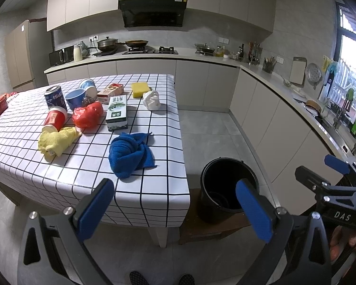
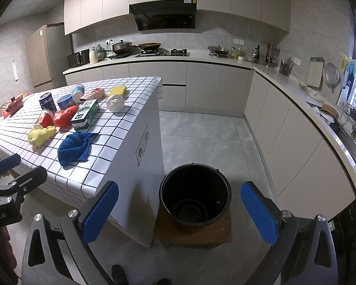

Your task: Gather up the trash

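Indoors, in a kitchen, two hand-held grippers hover in front of a surface (image 1: 154, 109) covered with a white cloth gridded in black lines. The left gripper (image 1: 175, 210) has its blue-padded fingers spread wide, holding nothing. The right gripper (image 2: 180, 213) is likewise spread wide and empty, hanging just above a black bucket (image 2: 195, 194) that stands on a low brown stool (image 2: 194, 235) on the grey floor, just beside the surface's near end.

Trash lies scattered on the cloth. Nearest the edge is a crumpled blue cloth (image 1: 130, 155). To its left lies a yellow cloth (image 1: 57, 142), touching a tipped red paper cup (image 1: 54, 118). Next to the cup sits a crumpled red plastic bag (image 1: 89, 114), and beside that a green and white carton (image 1: 117, 112) lying flat. Behind them stand a dark blue can (image 1: 55, 97), a blue paper bowl (image 1: 75, 98), a second blue and white cup (image 1: 87, 86) on its side, and a red and white box (image 1: 110, 90). Farther back are a yellow sponge (image 1: 140, 89) and a wad of white paper (image 1: 152, 99), possibly tissue.

Inside the bucket there seems to be nothing, though its dark bottom is hard to read.
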The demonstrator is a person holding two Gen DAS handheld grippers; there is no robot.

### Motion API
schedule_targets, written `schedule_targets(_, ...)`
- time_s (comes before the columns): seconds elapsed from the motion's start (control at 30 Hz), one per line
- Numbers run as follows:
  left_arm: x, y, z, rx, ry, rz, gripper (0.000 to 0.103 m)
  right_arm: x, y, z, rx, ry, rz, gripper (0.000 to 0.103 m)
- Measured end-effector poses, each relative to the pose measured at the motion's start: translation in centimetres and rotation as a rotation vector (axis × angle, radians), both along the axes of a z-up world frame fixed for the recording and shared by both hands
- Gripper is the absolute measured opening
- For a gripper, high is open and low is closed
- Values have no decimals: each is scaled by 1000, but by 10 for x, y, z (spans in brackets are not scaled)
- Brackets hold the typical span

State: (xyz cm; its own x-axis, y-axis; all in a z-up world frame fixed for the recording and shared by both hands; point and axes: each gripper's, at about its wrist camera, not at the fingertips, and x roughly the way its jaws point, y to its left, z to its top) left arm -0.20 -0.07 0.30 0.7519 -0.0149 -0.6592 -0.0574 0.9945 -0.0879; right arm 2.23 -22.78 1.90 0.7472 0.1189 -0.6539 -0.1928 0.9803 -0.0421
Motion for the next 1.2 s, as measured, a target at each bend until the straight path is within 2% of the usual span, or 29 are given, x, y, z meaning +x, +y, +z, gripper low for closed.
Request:
schedule_targets(0.63, 2, 5, -4, -5, 0, 20, 103, 1, 5, -3, -7, 4, 12, 103)
schedule_targets(1.2, 13, 55, -9, 6, 3, 189, 103, 33, 42, -6, -14, -19, 115, 103)
